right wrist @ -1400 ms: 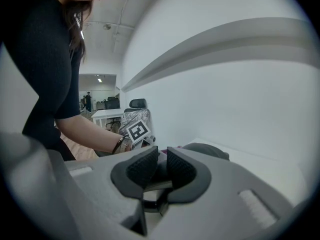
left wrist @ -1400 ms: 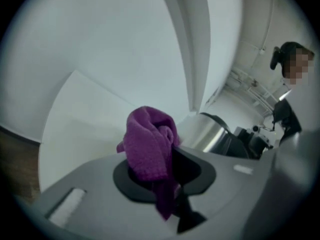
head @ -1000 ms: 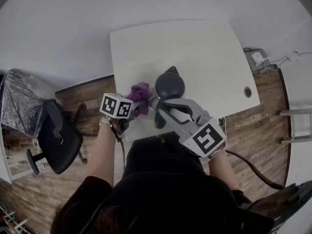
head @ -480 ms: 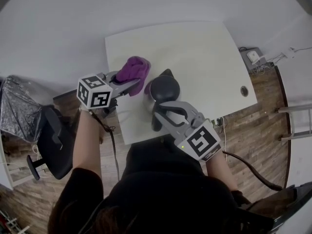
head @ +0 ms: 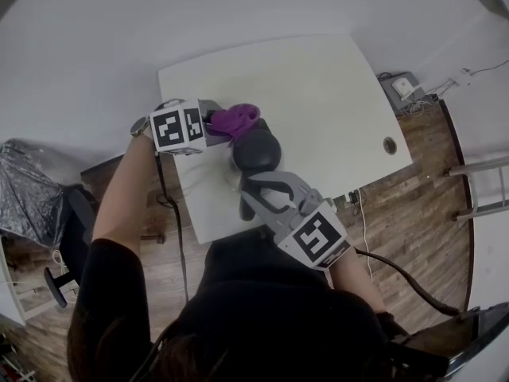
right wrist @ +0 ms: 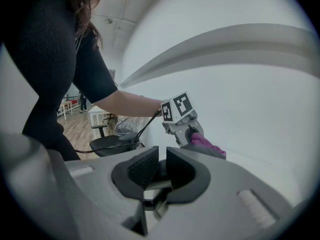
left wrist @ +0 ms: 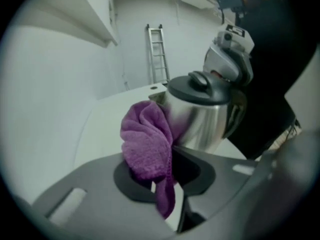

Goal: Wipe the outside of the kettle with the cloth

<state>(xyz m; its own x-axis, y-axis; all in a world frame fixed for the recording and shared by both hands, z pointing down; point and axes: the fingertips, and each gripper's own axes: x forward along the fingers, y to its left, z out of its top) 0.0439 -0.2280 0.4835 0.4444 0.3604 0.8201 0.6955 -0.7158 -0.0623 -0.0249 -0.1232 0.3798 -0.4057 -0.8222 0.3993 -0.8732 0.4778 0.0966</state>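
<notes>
A steel kettle (left wrist: pixel 200 121) with a dark lid (head: pixel 256 150) stands near the front edge of the white table (head: pixel 318 94). My right gripper (head: pixel 253 189) is shut on its black handle (head: pixel 247 204); in the right gripper view its pads (right wrist: pixel 142 166) pinch that dark handle. My left gripper (head: pixel 221 122) is shut on a bunched purple cloth (head: pixel 236 118). The cloth (left wrist: pixel 147 144) rests against the kettle's upper side, just below the lid's rim. In the right gripper view the left gripper (right wrist: pixel 192 134) and the cloth (right wrist: pixel 206 144) show beyond the kettle's top.
The table's near edge (head: pixel 215 233) runs just beneath the kettle. A cable hole (head: pixel 389 145) sits at the table's right. An office chair (head: pixel 75 221) and a silvery covered heap (head: pixel 24 185) stand at the left, a ladder (head: pixel 481 188) at the right.
My left gripper has risen with the cloth, rolled over, and swung from the kettle's near left side up to its far upper side. The right gripper has kept its hold on the handle.
</notes>
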